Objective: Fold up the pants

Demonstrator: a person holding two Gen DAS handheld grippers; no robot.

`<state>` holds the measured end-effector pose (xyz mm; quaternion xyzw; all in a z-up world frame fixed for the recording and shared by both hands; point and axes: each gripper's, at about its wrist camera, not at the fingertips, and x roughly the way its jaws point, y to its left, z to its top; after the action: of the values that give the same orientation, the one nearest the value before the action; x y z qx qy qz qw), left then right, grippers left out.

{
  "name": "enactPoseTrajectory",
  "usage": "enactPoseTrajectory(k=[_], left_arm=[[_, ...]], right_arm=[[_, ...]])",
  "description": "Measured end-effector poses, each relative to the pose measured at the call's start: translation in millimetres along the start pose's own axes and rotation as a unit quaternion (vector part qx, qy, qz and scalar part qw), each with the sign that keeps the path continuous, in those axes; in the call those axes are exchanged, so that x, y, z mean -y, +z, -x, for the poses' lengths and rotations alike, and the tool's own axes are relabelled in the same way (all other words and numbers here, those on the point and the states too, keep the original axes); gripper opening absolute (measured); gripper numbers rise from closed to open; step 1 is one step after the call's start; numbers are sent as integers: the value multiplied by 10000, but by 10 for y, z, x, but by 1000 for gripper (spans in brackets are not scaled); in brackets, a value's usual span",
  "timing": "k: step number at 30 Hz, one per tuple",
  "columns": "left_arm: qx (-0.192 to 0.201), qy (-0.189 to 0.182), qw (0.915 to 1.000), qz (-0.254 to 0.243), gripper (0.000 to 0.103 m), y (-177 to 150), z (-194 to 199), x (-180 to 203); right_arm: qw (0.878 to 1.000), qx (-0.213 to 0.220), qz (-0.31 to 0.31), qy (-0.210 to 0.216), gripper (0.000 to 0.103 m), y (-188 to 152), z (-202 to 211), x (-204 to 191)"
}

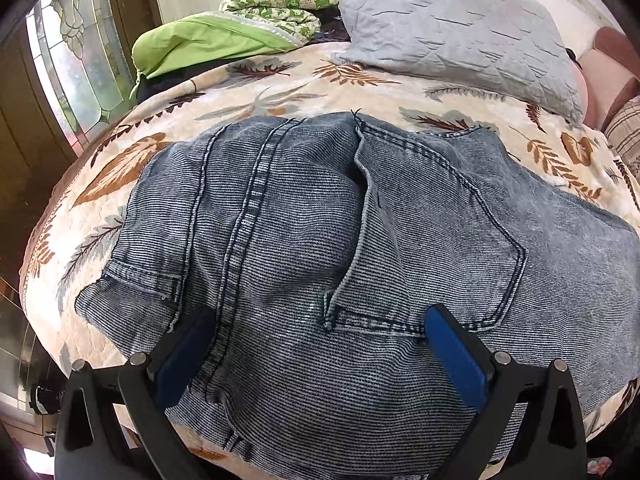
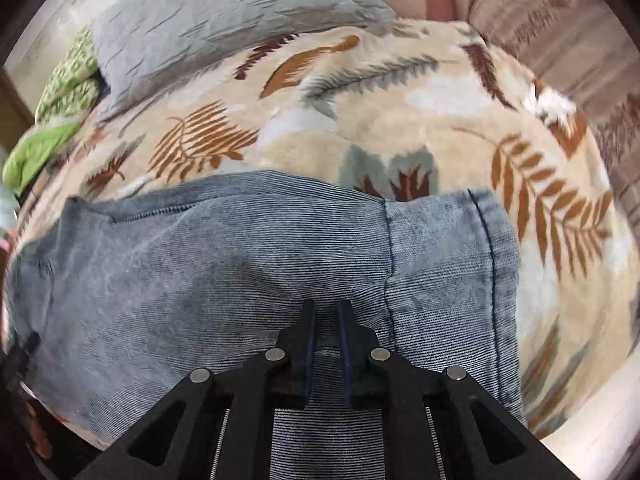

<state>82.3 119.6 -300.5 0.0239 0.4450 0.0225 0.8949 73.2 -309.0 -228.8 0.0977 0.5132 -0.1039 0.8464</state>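
Blue jeans point(image 1: 300, 220) lie spread across the bed with a back pocket point(image 1: 440, 240) facing up. My left gripper point(image 1: 320, 312) hovers just over the seat of the jeans, jaws wide open, blue pads on either side of the pocket's lower edge, nothing gripped. In the right wrist view the jeans point(image 2: 200, 272) show a leg end with a hem at the right. My right gripper point(image 2: 326, 306) is shut, with a pinch of denim running up between its narrow jaws. That view is blurred by motion.
A leaf-print blanket point(image 1: 280, 92) covers the bed. A grey quilted pillow point(image 1: 452, 28) and green bedding point(image 1: 208, 40) lie at the far side. A glass-panelled door point(image 1: 76, 60) stands to the left. A striped cushion point(image 2: 560, 20) lies at the right.
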Motion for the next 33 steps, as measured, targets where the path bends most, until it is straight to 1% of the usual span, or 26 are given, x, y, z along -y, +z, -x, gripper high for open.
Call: enactPoseTrajectory(k=[2, 4, 6, 10, 12, 13, 14, 15, 16, 18, 20, 22, 23, 25, 27, 28, 29, 31, 32, 33], left_arm=[[0, -12, 10000, 0, 103, -2, 3, -3], [1, -10, 10000, 2, 103, 0, 2, -4], [10, 18, 10000, 10, 103, -2, 1, 5], [59, 108, 9999, 46, 103, 0, -5, 33], [100, 154, 9998, 35, 103, -1, -5, 45], [116, 162, 9998, 21, 103, -2, -5, 46], [124, 160, 9998, 13, 103, -2, -5, 45], [123, 153, 9998, 13, 103, -2, -5, 41], [118, 136, 9998, 23, 103, -1, -6, 35], [114, 127, 9998, 32, 103, 4, -7, 30], [71, 126, 9999, 23, 103, 21, -9, 29], [-14, 115, 9999, -20, 103, 61, 6, 27], [84, 167, 9998, -9, 103, 74, 43, 24], [648, 425, 9970, -1, 103, 77, 215, 33], [1035, 460, 9935, -145, 103, 71, 338, 80], [1073, 403, 9931, -239, 103, 59, 350, 112], [929, 320, 9945, -364, 103, 49, 303, 154], [454, 285, 9969, -585, 103, 40, 118, 237], [137, 324, 9969, -708, 103, 32, -19, 292], [152, 324, 9970, -693, 103, 30, -48, 296]], right_arm=[[9999, 9, -92, 63, 13, 6, 73, -8], [9992, 111, -248, 289, 13, -59, 144, 62], [9985, 167, -203, 487, 13, -122, 236, 0], [9963, 224, 361, 745, 13, -209, 232, -398], [9940, 54, 593, 912, 13, -269, 144, -541], [9931, -123, 674, 949, 13, -312, 43, -604], [9934, -173, 711, 881, 14, -352, -31, -642], [9936, 6, 746, 848, 14, -378, -18, -663], [9934, 60, 802, 815, 14, -382, -9, -687], [9934, -46, 834, 788, 14, -343, 1, -710], [9932, -66, 723, 911, 14, -271, 53, -727], [9913, 55, 743, 1081, 14, -220, 129, -802], [9901, 89, 842, 1117, 14, -215, 157, -874], [9865, 93, 1116, 1191, 14, -208, 166, -1063], [9827, 31, 1348, 1270, 14, -225, 131, -1259], [9809, -15, 1443, 1306, 14, -240, 93, -1359], [9786, -81, 1556, 1345, 14, -268, 43, -1472], [9747, -250, 1779, 1332, 14, -330, -76, -1633], [9740, -164, 1924, 1187, 14, -372, -100, -1706], [9719, 44, 2089, 1084, 14, -406, -83, -1761]])
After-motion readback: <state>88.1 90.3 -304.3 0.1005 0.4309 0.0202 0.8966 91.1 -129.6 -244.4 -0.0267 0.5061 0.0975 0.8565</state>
